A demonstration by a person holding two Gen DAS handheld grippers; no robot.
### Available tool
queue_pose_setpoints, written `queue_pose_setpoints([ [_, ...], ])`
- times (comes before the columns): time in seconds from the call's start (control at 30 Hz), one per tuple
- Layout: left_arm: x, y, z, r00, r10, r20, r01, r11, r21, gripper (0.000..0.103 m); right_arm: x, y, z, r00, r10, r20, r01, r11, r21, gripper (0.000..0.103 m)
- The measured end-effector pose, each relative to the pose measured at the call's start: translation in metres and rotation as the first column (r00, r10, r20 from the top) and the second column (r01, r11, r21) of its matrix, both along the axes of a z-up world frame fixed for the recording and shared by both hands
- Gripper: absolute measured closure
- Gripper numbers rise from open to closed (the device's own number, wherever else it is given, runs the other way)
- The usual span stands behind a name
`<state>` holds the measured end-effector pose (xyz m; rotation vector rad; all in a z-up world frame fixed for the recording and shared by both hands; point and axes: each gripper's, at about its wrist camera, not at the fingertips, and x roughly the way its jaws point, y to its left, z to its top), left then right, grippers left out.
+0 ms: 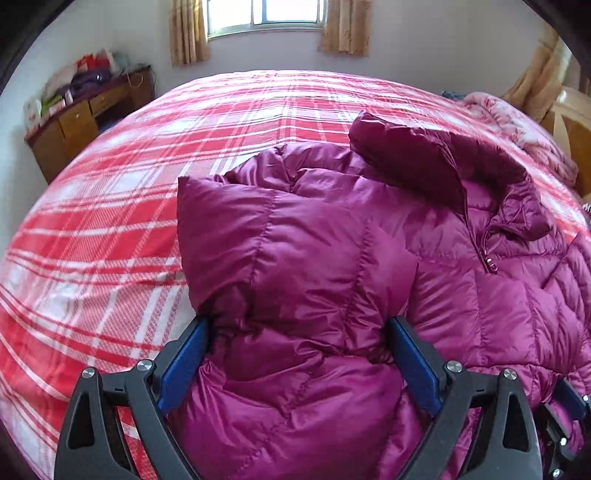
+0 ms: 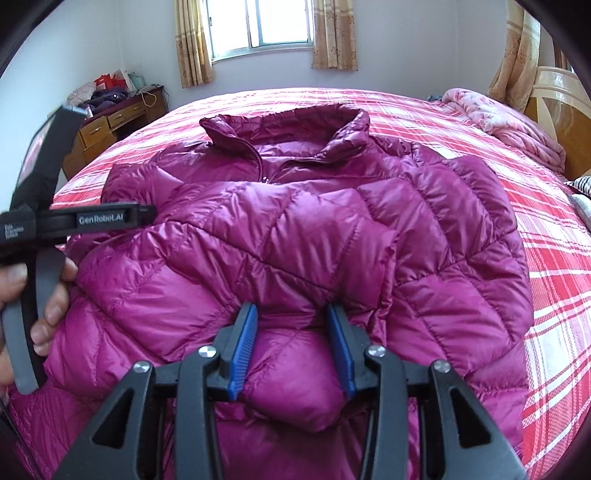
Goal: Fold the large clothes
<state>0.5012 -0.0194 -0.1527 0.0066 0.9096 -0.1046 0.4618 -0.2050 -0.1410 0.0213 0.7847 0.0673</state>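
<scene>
A magenta quilted down jacket (image 2: 295,229) lies front up on the red plaid bed (image 2: 554,280), its collar (image 2: 288,122) toward the window and both sleeves folded over the chest. In the left wrist view the jacket (image 1: 461,266) fills the right half. My left gripper (image 1: 295,325) has its blue pads wide apart around a bulky fold of the left sleeve (image 1: 280,258). My right gripper (image 2: 291,314) has its blue pads closed partway on a puffy fold of the jacket's lower part (image 2: 295,373). The left gripper's body and the hand that holds it show at the left of the right wrist view (image 2: 48,229).
A pink crumpled blanket (image 2: 509,125) lies at the bed's far right by the wooden headboard (image 2: 561,110). A wooden desk (image 2: 110,125) with clutter stands against the left wall. A curtained window (image 2: 277,26) is behind the bed. Bare plaid sheet (image 1: 110,221) lies left of the jacket.
</scene>
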Motion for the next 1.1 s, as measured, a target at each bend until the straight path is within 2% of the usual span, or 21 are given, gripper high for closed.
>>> queue_pose_setpoints([
  [0.13, 0.002, 0.002, -0.006, 1.0, 0.001, -0.019, -0.002, 1.0, -0.006, 0.006, -0.004, -0.001, 0.006, 1.0, -0.013, 0.016, 0.013, 1.0, -0.001, 0.061],
  [0.27, 0.001, 0.0, -0.008, 1.0, 0.009, -0.016, -0.009, 1.0, 0.01, 0.005, -0.016, -0.003, 0.037, 0.994, -0.054, 0.099, 0.051, 0.998, 0.034, 0.06],
  [0.37, 0.001, -0.003, -0.009, 1.0, 0.011, -0.014, -0.01, 1.0, 0.026, 0.005, 0.0, 0.004, 0.046, 0.996, -0.027, 0.087, 0.025, 0.999, 0.023, 0.06],
  [0.57, 0.0, -0.003, -0.009, 1.0, 0.014, -0.009, -0.014, 0.999, 0.031, 0.005, 0.035, -0.001, 0.014, 0.999, -0.039, -0.014, 0.039, 0.999, 0.012, 0.06],
  [0.77, -0.001, -0.002, -0.009, 1.0, 0.014, -0.013, -0.014, 1.0, 0.028, 0.004, 0.035, 0.003, 0.001, 0.999, -0.038, -0.015, 0.037, 0.999, -0.03, 0.06],
  [0.93, 0.003, -0.001, -0.012, 1.0, 0.021, -0.018, -0.02, 0.999, 0.031, 0.002, 0.037, 0.018, -0.002, 0.998, -0.053, -0.015, 0.051, 0.989, -0.142, 0.059],
  [1.1, 0.004, -0.003, -0.012, 1.0, 0.022, -0.018, -0.021, 0.999, 0.036, 0.002, 0.037, 0.015, -0.003, 0.998, -0.056, -0.014, 0.054, 0.988, -0.142, 0.059],
])
